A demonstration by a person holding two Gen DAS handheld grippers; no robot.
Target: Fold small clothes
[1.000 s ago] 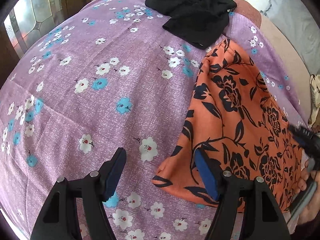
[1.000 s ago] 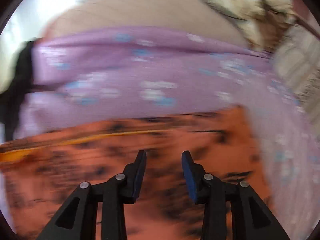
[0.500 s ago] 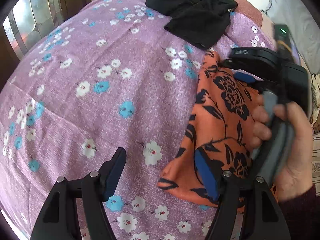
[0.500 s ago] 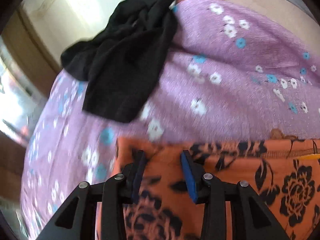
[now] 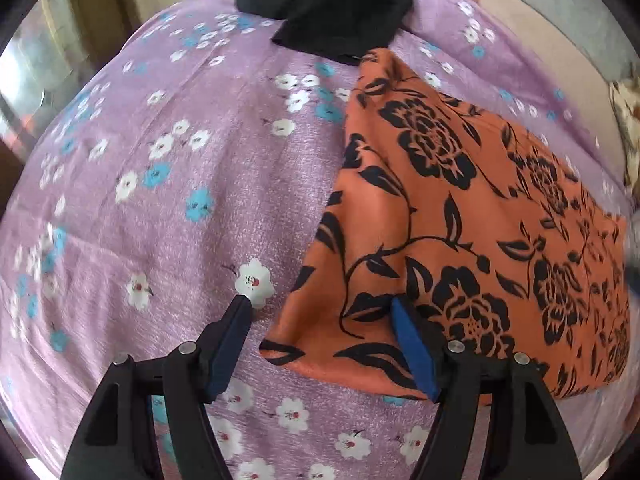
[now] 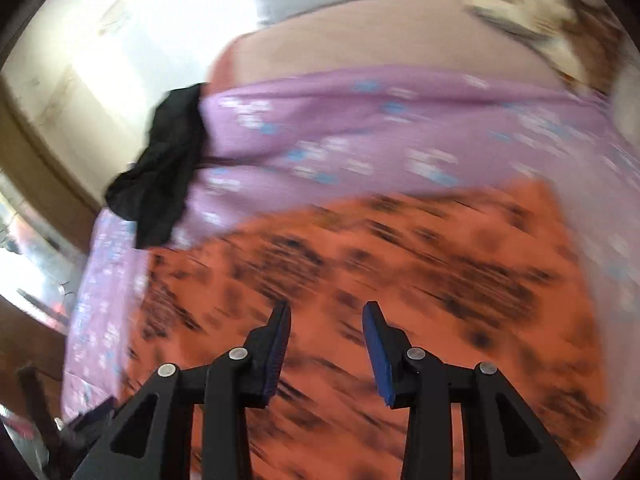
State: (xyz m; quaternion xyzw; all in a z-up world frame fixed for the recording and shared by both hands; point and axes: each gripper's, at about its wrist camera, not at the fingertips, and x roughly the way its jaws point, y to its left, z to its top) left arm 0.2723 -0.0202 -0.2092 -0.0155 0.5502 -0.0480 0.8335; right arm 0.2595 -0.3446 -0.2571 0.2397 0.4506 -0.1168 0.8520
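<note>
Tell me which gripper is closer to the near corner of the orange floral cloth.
Left. The left gripper straddles the near corner of the orange floral cloth, its jaws opening, pads not pressing. The right gripper hovers open above the cloth's middle, in a blurred view.

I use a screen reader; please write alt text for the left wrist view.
An orange cloth with black flowers lies on a purple floral bedsheet. The left tool, its jaws opening, hangs over the cloth's near corner without gripping it. A black garment lies crumpled at the far edge.

Orange cloth (image 5: 460, 208) with black flowers; purple bedsheet (image 5: 200, 168) with white and blue blossoms; black garment (image 5: 340, 4).
</note>
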